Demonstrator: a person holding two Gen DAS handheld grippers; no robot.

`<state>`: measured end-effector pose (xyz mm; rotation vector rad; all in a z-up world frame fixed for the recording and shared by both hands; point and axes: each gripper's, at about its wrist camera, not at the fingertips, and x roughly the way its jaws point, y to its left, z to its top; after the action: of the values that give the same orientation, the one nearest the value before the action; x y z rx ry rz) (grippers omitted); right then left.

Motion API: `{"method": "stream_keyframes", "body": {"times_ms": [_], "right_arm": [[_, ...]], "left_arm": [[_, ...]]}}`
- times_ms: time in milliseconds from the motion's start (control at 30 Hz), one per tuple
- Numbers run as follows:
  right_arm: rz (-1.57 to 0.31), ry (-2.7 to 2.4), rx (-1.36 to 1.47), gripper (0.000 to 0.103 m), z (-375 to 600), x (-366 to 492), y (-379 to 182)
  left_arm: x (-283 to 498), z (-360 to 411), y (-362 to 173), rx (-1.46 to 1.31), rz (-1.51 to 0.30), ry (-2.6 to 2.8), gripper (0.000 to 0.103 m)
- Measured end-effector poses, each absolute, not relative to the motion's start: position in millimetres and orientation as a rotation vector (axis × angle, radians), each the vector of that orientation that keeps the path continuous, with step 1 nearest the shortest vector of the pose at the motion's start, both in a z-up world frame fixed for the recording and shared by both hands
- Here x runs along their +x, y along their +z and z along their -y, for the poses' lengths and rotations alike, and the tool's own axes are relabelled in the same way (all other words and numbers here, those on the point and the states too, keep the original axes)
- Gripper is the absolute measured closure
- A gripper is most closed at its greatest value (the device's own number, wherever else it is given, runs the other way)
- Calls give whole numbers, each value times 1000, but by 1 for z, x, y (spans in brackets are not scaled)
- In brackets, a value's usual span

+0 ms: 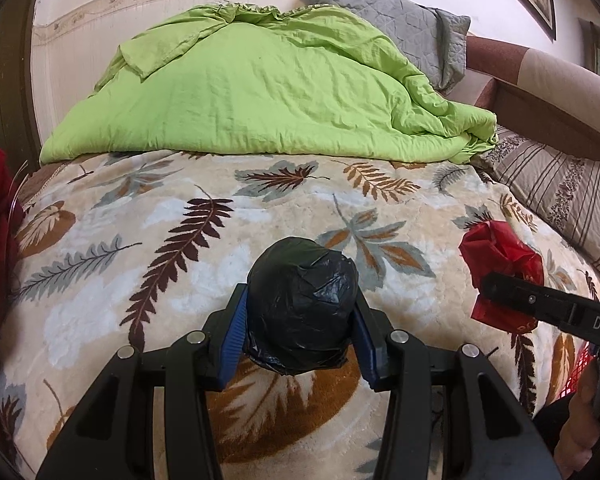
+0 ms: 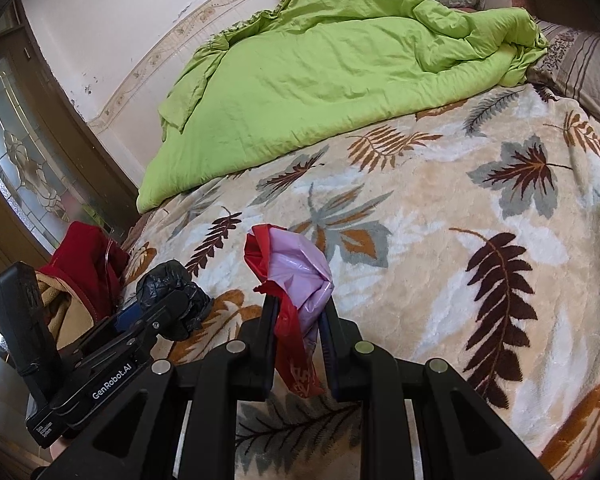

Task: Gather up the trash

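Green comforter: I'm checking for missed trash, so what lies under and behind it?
The green comforter lies heaped on the leaf-print blanket, with a grey pillow behind it. No trash shows around its edges; anything beneath its folds is hidden.

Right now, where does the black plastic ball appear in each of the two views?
Left wrist: black plastic ball, bottom centre, between the left gripper pads.
Right wrist: ball, lower left, in that same gripper.
Shared landmark: green quilt at the far side of the bed.
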<state>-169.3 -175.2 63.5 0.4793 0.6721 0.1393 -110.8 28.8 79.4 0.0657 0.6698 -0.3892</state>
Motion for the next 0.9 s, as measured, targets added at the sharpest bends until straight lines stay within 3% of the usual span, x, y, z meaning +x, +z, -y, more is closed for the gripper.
{"method": "stream_keyframes", "body": {"times_ms": [433,900], "right_arm": [[-633,135,515,82,185,-189,73],[-541,2,543,82,259,-312,125]], "left_arm": [[-132,-7,90,96,-666,-451,57],[-222,100,146,246,-545,-703,56]]}}
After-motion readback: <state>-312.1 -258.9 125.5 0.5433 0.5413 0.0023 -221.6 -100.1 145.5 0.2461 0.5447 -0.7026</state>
